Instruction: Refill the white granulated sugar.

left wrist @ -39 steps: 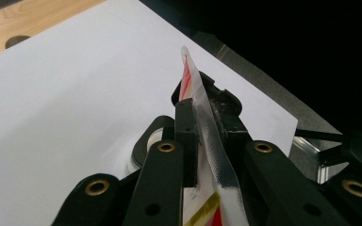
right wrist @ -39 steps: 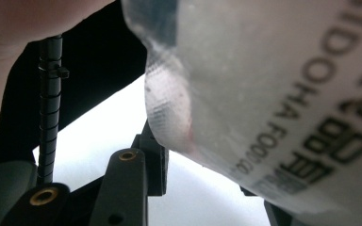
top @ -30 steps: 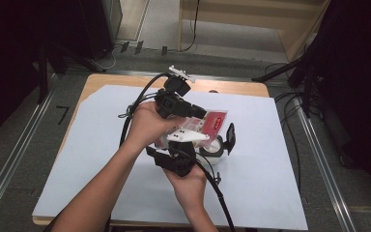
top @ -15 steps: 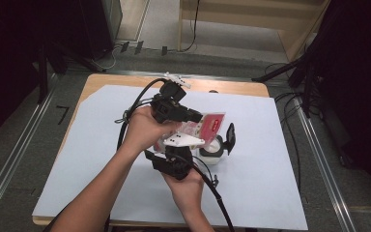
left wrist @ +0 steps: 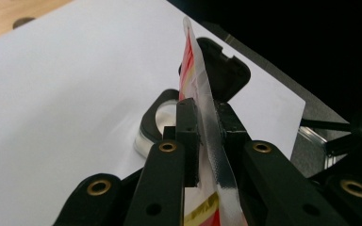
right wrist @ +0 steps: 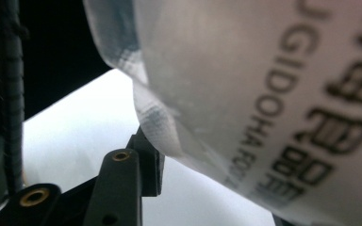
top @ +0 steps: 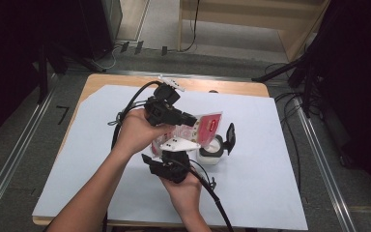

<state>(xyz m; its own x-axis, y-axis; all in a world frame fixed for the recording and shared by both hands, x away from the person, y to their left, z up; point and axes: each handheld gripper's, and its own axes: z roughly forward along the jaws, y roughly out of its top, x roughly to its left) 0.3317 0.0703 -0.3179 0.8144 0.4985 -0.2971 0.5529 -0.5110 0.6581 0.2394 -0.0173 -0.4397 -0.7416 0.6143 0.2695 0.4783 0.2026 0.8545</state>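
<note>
High view: both hands work close together over a white sheet (top: 77,159) covering the surface, with a red-and-white pouch (top: 207,126) held up between the two tools.
Left gripper (top: 189,118): its jaws are clamped on the pouch's flat sealed edge (left wrist: 207,127), which stands upright between them.
Right gripper (top: 171,145): the pouch's white printed face (right wrist: 273,94) hangs just above and ahead of its jaws. They have just been opening, with the pouch bottom between them; whether they press on it I cannot tell.
Container (top: 211,153): a small white round tub with its black hinged lid (top: 230,137) flipped up, sitting on the sheet just beyond and below the left jaws.
Step in hand: looks like readying the pouch above the open tub, one tool holding the top, the other adjusting its hold lower down.
Next move: probably the right jaws need a firm bite on the pouch body so it can be torn or tipped, its mouth kept over the tub so nothing spills onto the sheet.
</note>
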